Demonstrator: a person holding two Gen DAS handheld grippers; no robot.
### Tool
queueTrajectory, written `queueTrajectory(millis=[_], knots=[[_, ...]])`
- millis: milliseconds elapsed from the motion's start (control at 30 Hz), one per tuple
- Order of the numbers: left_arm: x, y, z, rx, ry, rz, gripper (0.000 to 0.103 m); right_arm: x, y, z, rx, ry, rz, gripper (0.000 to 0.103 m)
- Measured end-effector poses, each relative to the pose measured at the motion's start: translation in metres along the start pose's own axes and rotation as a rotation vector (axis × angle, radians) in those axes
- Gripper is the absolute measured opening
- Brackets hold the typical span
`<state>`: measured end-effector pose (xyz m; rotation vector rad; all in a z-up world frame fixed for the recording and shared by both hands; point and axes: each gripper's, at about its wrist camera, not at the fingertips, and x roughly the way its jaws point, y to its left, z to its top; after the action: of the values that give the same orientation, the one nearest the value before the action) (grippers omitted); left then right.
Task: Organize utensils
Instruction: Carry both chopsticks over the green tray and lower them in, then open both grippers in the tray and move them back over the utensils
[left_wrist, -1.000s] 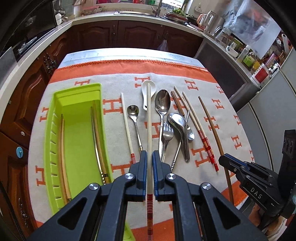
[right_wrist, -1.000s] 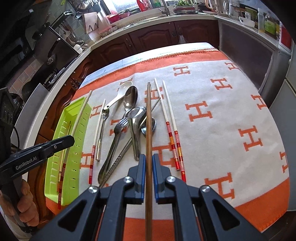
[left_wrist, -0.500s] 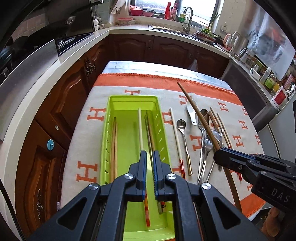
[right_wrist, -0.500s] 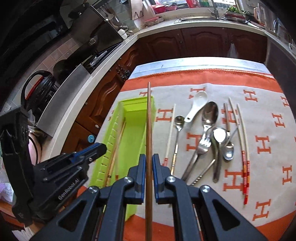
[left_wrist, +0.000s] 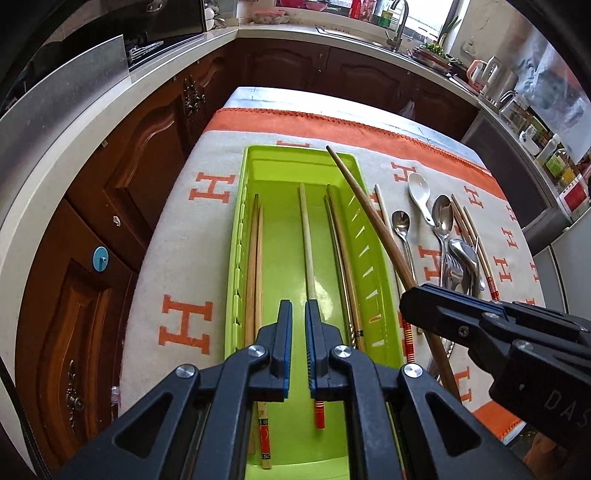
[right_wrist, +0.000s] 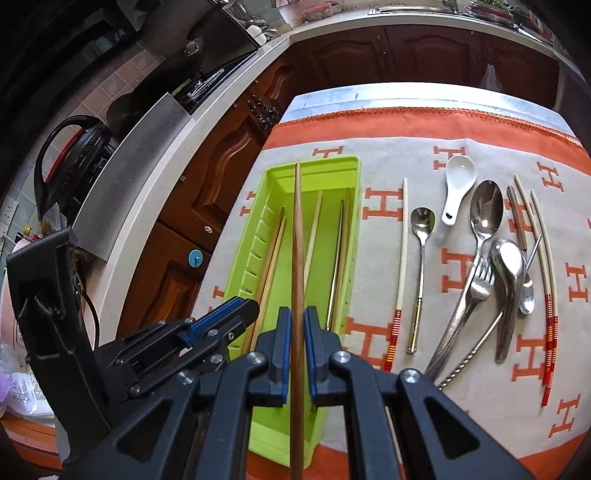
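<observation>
Left claw (left_wrist: 298, 332) had just let go: a second earlier it was clamped on the white chopstick with red bands (left_wrist: 309, 273), half a second earlier that stick was over the green tray (left_wrist: 373, 288), and now my jaws stood slightly apart with nothing between them and the stick lay flat on the tray floor, roughly mid-width, red end nearest me. So that one was done. Right claw (right_wrist: 297, 332) was clenched on the long brown chopstick (right_wrist: 296, 236), which had moved from the cloth side to above the tray; its tip reached near the tray's far wall and it looked tilted, not yet lying in. Judged next step: lower and release it parallel to the others. Risk I saw: both claws were close together over the tray, so my left one needed to clear out first. Inside the tray, a wooden pair (left_wrist: 255, 266) sat along the left wall and a darker pair (left_wrist: 340, 258) right of centre. Further right on the worktop cloth (right_wrist: 417, 155), still to sort: one red-banded white chopstick (right_wrist: 401, 251), a small spoon (right_wrist: 421, 236), white ceramic spoon (right_wrist: 458, 184), large spoon (right_wrist: 485, 210), fork (right_wrist: 476, 284), another spoon (right_wrist: 508, 280) overlapping it, more chopsticks (right_wrist: 543, 251) at the far right. Roughly a third done, by my estimate.
</observation>
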<state>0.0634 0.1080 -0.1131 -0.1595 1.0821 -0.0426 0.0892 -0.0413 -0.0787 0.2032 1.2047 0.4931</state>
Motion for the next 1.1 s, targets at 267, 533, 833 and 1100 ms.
queueTrajectory(millis=[267, 533, 833, 1100], knots=[[-0.007, 0.004, 0.000, 0.011, -0.048, 0.057, 0.043, 0.010, 0.003, 0.001, 0.004, 0.014, 0.001, 0.008], [-0.017, 0.001, -0.001, 0.046, -0.100, 0.107, 0.076, 0.000, 0.000, -0.002, -0.007, -0.031, -0.039, 0.011], [-0.020, -0.001, -0.003, 0.043, -0.084, 0.103, 0.084, -0.011, -0.011, -0.007, -0.004, -0.074, -0.085, 0.012], [-0.025, 0.002, -0.002, -0.003, -0.079, 0.071, 0.087, -0.019, -0.031, -0.012, 0.050, -0.091, -0.110, 0.023]])
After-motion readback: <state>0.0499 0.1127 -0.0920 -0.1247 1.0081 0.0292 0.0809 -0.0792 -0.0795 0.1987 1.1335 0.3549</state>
